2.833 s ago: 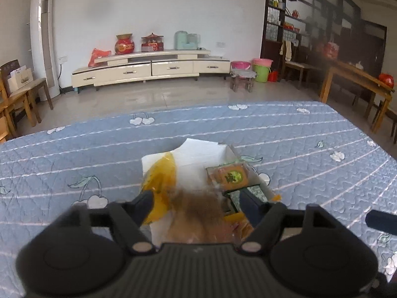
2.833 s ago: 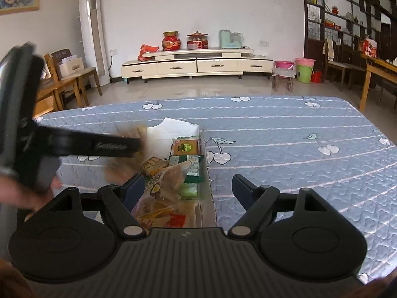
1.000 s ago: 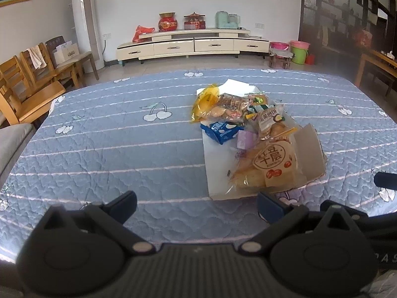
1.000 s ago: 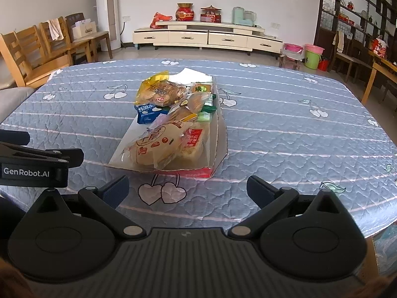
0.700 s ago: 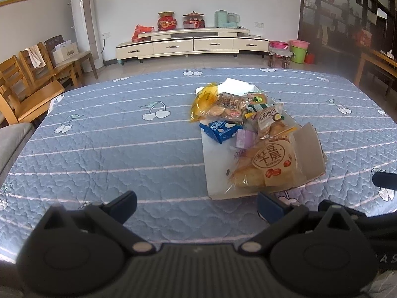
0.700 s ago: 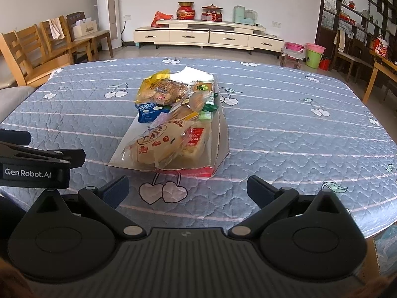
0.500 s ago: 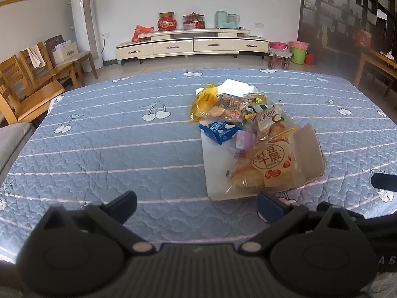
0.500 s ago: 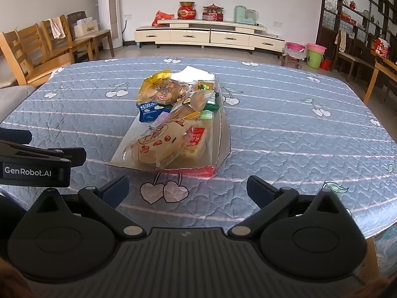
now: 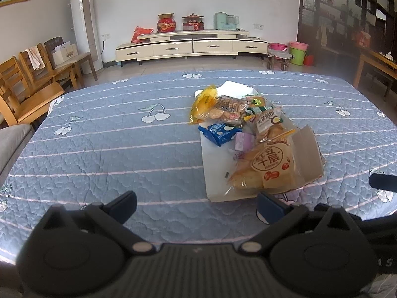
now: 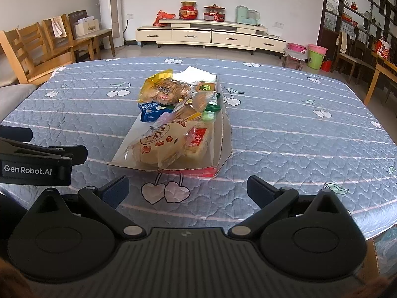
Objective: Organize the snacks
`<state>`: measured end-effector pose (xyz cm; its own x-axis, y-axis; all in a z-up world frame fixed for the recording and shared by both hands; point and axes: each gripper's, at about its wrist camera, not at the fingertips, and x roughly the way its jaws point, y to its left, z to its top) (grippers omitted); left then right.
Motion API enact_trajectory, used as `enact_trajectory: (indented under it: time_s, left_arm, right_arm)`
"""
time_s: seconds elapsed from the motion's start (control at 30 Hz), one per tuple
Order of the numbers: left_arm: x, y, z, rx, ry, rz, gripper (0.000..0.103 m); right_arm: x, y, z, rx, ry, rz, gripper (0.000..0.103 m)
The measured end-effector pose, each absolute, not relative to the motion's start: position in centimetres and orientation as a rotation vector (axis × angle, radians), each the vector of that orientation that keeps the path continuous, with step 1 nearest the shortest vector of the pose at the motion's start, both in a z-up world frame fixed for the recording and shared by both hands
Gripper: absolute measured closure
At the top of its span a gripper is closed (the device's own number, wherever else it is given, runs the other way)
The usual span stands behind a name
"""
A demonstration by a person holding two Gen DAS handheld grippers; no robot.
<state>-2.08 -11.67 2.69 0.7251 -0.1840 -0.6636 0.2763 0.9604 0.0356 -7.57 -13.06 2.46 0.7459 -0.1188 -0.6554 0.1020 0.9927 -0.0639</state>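
Note:
A shallow cardboard box (image 10: 223, 134) (image 9: 309, 154) lies on the blue quilted table, filled with several snack packs. A large bread bag with a round red label (image 9: 266, 167) (image 10: 161, 144) sits at its near end. Behind it lie a blue cookie pack (image 9: 220, 132) (image 10: 152, 109) and a yellow bag of biscuits (image 9: 206, 104) (image 10: 160, 87). My left gripper (image 9: 196, 203) is open and empty, near the table's front edge, left of the box. My right gripper (image 10: 187, 188) is open too, just short of the box's front.
Wooden chairs (image 9: 29, 84) stand off the table's left side. A cream TV cabinet (image 9: 191, 46) lines the far wall, with pink and green buckets (image 10: 315, 55) to its right. A wooden table (image 10: 382, 74) stands at far right. The quilt (image 9: 99, 149) left of the box is bare.
Since 2.8 s ago both grippers have pulled back from over the box to the table's near edge; a bag of biscuits now lies in the box. In the last second almost nothing moves.

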Motion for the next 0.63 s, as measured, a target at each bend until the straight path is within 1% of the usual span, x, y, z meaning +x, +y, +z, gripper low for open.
enact_trajectory:
  time_s: [0.63]
  left_arm:
    - [-1.87, -11.68, 2.58, 0.12, 0.716, -0.273, 0.001]
  right_arm:
    - [-7.43, -13.31, 2.47, -0.028, 0.722, -0.119, 0.0]
